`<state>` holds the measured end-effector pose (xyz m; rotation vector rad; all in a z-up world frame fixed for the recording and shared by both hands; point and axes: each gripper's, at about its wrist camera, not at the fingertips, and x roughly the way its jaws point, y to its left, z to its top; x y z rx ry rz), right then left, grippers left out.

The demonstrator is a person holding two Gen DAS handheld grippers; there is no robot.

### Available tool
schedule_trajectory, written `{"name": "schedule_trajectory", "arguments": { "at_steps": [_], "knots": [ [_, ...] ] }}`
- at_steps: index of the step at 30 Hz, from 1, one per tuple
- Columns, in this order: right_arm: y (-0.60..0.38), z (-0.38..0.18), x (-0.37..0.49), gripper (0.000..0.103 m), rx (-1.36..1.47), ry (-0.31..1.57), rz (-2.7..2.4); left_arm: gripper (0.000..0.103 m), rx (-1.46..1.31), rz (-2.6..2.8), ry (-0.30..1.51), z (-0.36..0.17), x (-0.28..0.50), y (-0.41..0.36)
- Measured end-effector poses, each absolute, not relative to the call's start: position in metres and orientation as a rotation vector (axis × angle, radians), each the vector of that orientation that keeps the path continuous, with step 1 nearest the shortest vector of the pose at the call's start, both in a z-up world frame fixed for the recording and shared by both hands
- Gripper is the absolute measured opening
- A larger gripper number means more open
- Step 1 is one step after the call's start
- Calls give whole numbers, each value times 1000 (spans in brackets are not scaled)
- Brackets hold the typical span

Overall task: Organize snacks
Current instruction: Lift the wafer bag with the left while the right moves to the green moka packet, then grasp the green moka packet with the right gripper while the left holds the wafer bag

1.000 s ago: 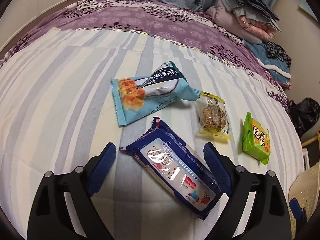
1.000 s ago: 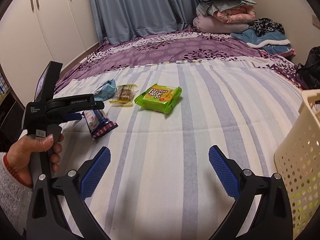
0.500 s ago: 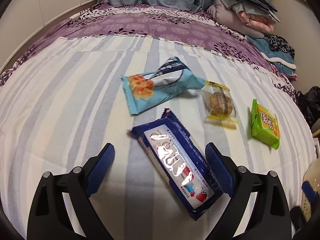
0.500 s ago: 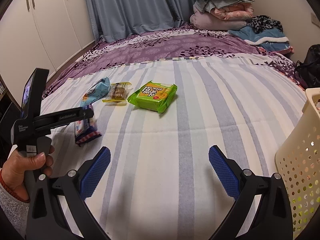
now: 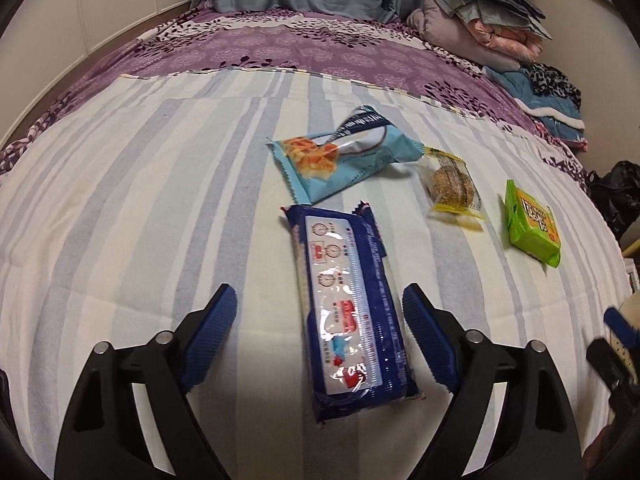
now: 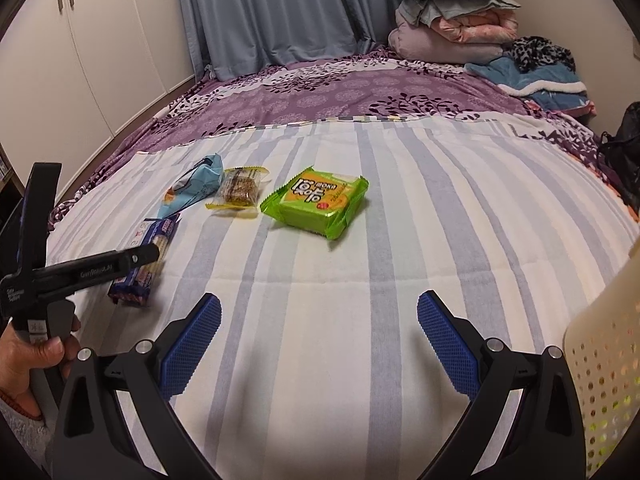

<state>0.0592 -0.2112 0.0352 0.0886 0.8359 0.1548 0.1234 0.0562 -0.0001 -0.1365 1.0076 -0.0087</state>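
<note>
A long dark blue biscuit pack (image 5: 348, 312) lies on the striped bed sheet between the open fingers of my left gripper (image 5: 320, 320), which hovers over its near half. It also shows in the right wrist view (image 6: 144, 256). Behind it lie a light blue snack bag (image 5: 344, 160), a yellow-edged oat cookie packet (image 5: 450, 184) and a green packet (image 5: 532, 224). My right gripper (image 6: 318, 332) is open and empty over bare sheet, well short of the green packet (image 6: 316, 200).
A cream perforated basket (image 6: 600, 372) stands at the right edge. Folded blankets (image 6: 452, 20) are piled at the bed's far right. A purple floral cover (image 6: 340, 92) lies beyond the striped sheet. White wardrobes (image 6: 80, 48) stand on the left.
My left gripper has turned and moved forward, so the dark blue pack now lies lengthwise between its fingers. My right gripper has shifted slightly; the snacks have not moved.
</note>
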Motion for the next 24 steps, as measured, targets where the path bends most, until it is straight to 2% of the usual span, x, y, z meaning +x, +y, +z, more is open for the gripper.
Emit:
{"name": "schedule_trajectory", "arguments": {
  "at_steps": [1, 4, 7, 10, 24],
  "knots": [
    [-211, 36, 64, 98, 89, 835, 154, 79, -126, -13, 1002, 0, 123, 55],
    [-211, 37, 81, 98, 104, 833, 151, 74, -124, -23, 993, 0, 124, 52],
    [-207, 34, 103, 98, 115, 842, 149, 57, -126, -38, 984, 2, 125, 53],
    [-204, 26, 126, 98, 137, 870, 147, 49, -139, -50, 980, 3, 126, 55],
    [-183, 0, 186, 98, 122, 957, 127, 44, -178, -88, 940, 16, 114, 62]
  ]
}}
